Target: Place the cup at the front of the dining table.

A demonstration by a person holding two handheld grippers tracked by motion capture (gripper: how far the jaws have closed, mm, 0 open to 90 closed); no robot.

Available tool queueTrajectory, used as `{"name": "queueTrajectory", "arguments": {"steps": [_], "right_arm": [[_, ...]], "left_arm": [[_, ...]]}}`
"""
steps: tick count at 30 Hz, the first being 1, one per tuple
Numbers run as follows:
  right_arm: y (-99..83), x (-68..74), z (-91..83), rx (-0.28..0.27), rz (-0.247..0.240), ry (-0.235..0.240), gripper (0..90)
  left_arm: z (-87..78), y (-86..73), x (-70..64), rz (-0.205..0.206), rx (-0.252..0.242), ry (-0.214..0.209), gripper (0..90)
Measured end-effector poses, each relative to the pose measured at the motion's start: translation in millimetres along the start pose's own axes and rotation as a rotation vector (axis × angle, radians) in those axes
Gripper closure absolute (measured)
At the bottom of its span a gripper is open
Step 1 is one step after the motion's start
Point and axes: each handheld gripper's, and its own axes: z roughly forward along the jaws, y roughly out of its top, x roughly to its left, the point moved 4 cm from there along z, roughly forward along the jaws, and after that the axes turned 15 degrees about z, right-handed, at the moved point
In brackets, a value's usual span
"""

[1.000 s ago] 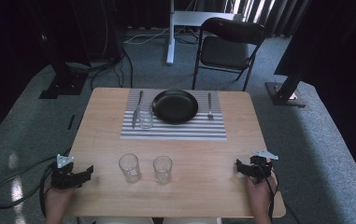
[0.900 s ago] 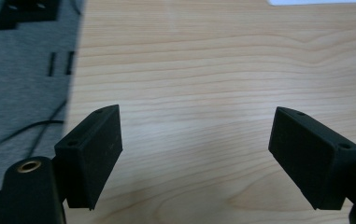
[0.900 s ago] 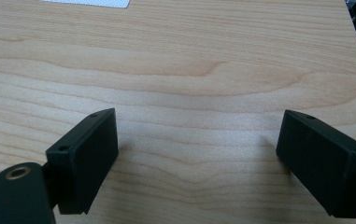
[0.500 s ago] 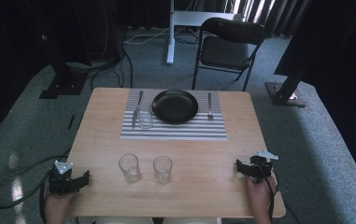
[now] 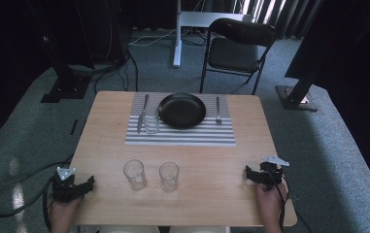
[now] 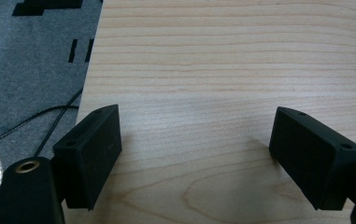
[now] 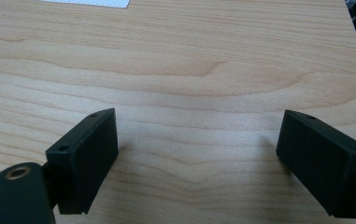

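In the high view, the left gripper (image 5: 78,187) sits at the table's (image 5: 221,160) lower left corner and the right gripper (image 5: 260,175) at its lower right, both with jaws spread wide over bare wood, holding nothing. 2 empty glasses, one (image 5: 134,174) beside the other (image 5: 169,175), stand between them near the lower centre of the frame.

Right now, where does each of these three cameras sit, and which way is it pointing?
High view: above the person's side, looking forward and down on the table; both hands enter from below, holding the left gripper and right gripper, with two glasses between.
Left gripper view: rides the left gripper, looking along its open jaws at the table's left edge and carpet.
Right gripper view: rides the right gripper, jaws open, facing wood.
Shared: both gripper views show the bare wooden tabletop.
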Motion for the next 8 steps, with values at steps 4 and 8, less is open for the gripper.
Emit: {"name": "queueTrajectory", "arguments": {"steps": [4,8], "right_arm": [[0.0,-0.1,-0.1,-0.001,0.007,-0.006,12.1],[0.0,0.0,-0.1,-0.001,0.014,-0.011,11.9]], "left_arm": [[0.5,0.5,-0.3,-0.005,-0.001,0.004,16.5],[0.6,0.7,-0.2,-0.005,0.000,0.004,16.5]]}}
